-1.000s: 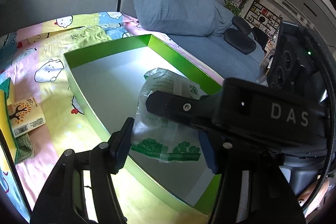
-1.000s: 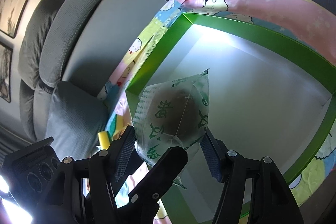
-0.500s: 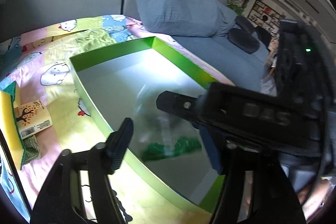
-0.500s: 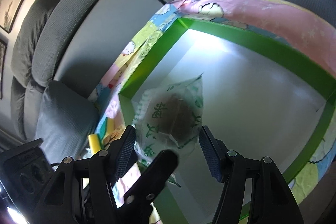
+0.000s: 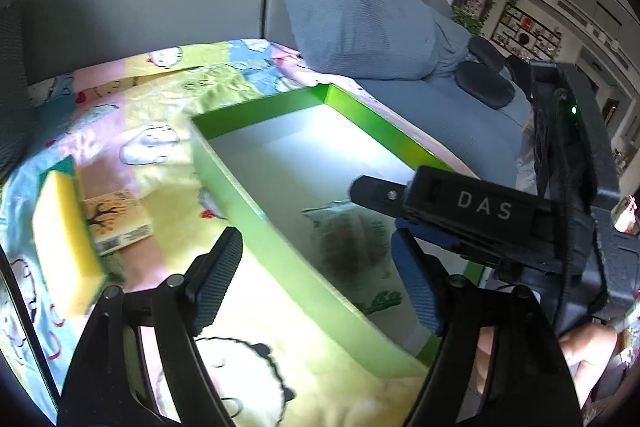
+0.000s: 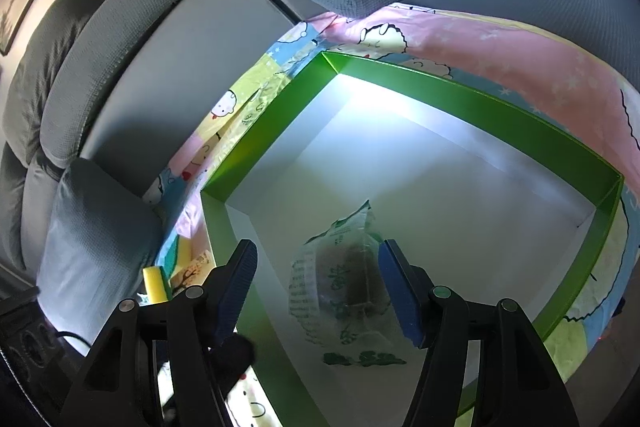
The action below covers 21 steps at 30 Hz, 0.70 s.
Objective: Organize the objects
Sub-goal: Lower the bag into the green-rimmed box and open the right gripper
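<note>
1. Far left in my left camera, at nine o'clock, a yellow sponge (image 5: 64, 247) lies on the cartoon-print blanket (image 5: 160, 115), its right edge over a small printed packet (image 5: 116, 223).
2. Right of those, the green box (image 5: 248, 195) sits on the blanket with its near wall running from ten o'clock down to five o'clock. Its pale floor is lit brightly at the far end.
3. My left tongs (image 5: 316, 279) are opening. Their left finger hangs outside the box wall over the blanket, the right finger over the box floor; the wall and the bag (image 5: 348, 239) show between them, and neither pad touches the bag.
4. The bag, clear plastic with green print and something dark inside, lies on the box floor near the front right corner, at about four o'clock of the left view.
5. At three o'clock there, my right tongs cross in from the right above the bag, and a bit of my hand (image 5: 584, 351) shows at lower right.
6. In my right camera the same bag (image 6: 344, 287) lies at six o'clock on the floor of the box (image 6: 472, 99).
7. My right tongs (image 6: 316, 291) stand at medium width around the bag with a gap on the left side; whether the right pad touches it I cannot tell.
</note>
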Tool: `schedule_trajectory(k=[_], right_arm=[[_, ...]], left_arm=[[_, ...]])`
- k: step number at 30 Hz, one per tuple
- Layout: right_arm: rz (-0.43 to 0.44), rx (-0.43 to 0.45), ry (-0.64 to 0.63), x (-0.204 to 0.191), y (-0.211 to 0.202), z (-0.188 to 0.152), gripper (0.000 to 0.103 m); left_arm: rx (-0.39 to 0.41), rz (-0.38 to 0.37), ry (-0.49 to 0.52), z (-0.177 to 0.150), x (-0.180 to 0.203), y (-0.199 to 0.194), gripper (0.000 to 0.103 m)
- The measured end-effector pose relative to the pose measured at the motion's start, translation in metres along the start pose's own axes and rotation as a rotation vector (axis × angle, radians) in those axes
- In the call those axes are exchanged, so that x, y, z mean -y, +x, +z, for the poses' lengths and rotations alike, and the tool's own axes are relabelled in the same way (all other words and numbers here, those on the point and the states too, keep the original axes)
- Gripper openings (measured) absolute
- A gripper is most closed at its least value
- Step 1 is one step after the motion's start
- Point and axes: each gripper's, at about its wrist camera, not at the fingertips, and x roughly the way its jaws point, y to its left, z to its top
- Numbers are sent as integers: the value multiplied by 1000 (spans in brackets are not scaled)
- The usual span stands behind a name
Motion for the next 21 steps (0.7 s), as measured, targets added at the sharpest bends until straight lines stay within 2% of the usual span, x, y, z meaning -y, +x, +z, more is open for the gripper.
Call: schedule_trajectory(k=[5,7,12,18,21], right_arm=[[-34,31,-42,-9,4,-2,65],[-75,59,-68,-14,3,-4,65],[-123,88,-109,-21,4,-5,65],[-242,158,-107,-22,3,-5,65],[-314,192,-156,-29,-1,-6,65]], left_arm=[[32,65,-58,2,-25,-17,78],[47,87,-88,1,-37,-23,85],[64,153,-153,0,-60,-35,85],[71,199,-233,-7,-83,-53,85],[77,231,-249,-9,-92,-60,85]])
